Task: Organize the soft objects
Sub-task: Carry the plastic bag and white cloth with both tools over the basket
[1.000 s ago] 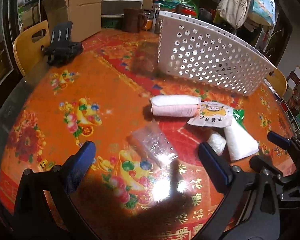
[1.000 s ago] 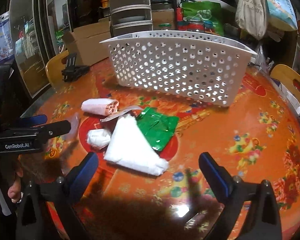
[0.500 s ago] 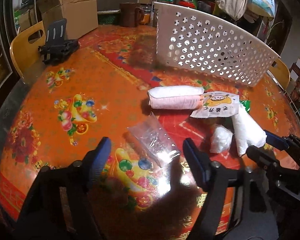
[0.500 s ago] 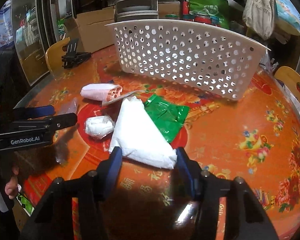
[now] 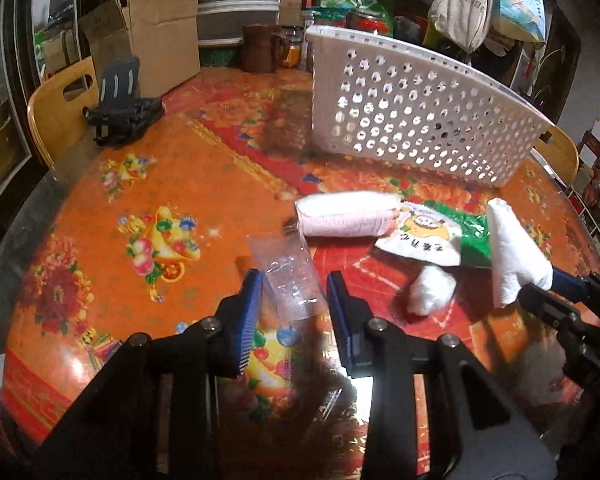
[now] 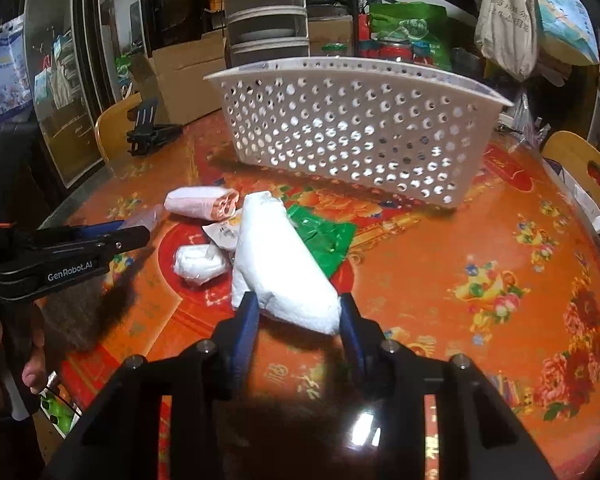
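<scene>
My left gripper [image 5: 294, 292] has its blue pads on either side of a clear plastic bag [image 5: 288, 276] lying on the table, with gaps showing at both sides. My right gripper [image 6: 296, 312] is shut on the near end of a large white soft pack [image 6: 280, 264], which is lifted at that end; it also shows in the left wrist view [image 5: 514, 252]. A pink and white roll [image 5: 348, 214], a white snack packet [image 5: 424, 236], a green packet [image 6: 324, 236] and a small white bundle [image 5: 430, 294] lie close together. The white perforated basket [image 5: 416, 112] stands behind them.
The round table [image 5: 140, 184] has an orange floral cover. A black folding stand [image 5: 120, 108] sits at its far left edge. A brown mug [image 5: 260, 48], cardboard boxes [image 5: 152, 36], jars and hanging bags crowd the back. Wooden chairs [image 5: 60, 104] flank the table.
Both grippers have narrowed from wide open. The left moved forward around the clear bag. The right closed on the white pack and raised its near end.
</scene>
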`<state>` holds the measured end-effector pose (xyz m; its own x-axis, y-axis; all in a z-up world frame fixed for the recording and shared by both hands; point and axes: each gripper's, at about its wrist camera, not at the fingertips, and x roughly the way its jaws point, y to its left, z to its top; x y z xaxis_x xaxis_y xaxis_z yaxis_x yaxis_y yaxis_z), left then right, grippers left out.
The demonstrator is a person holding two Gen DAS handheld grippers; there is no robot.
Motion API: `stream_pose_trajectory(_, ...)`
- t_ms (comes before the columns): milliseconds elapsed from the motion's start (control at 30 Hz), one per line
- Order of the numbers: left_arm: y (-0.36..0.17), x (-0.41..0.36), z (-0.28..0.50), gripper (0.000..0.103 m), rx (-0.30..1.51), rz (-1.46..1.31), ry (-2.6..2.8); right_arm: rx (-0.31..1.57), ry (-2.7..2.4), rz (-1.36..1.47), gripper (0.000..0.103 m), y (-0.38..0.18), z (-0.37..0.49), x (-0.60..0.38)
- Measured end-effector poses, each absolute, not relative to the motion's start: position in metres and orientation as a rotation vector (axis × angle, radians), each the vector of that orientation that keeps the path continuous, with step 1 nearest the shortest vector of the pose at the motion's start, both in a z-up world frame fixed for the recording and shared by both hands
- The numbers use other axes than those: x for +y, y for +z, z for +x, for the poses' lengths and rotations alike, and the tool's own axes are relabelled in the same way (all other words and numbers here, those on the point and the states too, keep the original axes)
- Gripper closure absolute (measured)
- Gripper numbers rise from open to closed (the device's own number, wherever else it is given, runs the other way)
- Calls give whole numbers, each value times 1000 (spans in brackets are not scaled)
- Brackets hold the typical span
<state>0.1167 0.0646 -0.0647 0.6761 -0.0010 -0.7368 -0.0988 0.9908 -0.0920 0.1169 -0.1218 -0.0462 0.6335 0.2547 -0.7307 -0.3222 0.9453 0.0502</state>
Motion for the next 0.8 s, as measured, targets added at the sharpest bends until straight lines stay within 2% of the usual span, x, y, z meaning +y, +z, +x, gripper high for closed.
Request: stream_pose_trajectory(800, -2, 51, 107, 73, 702, -85, 36, 680, 266, -38, 64, 19, 121, -170)
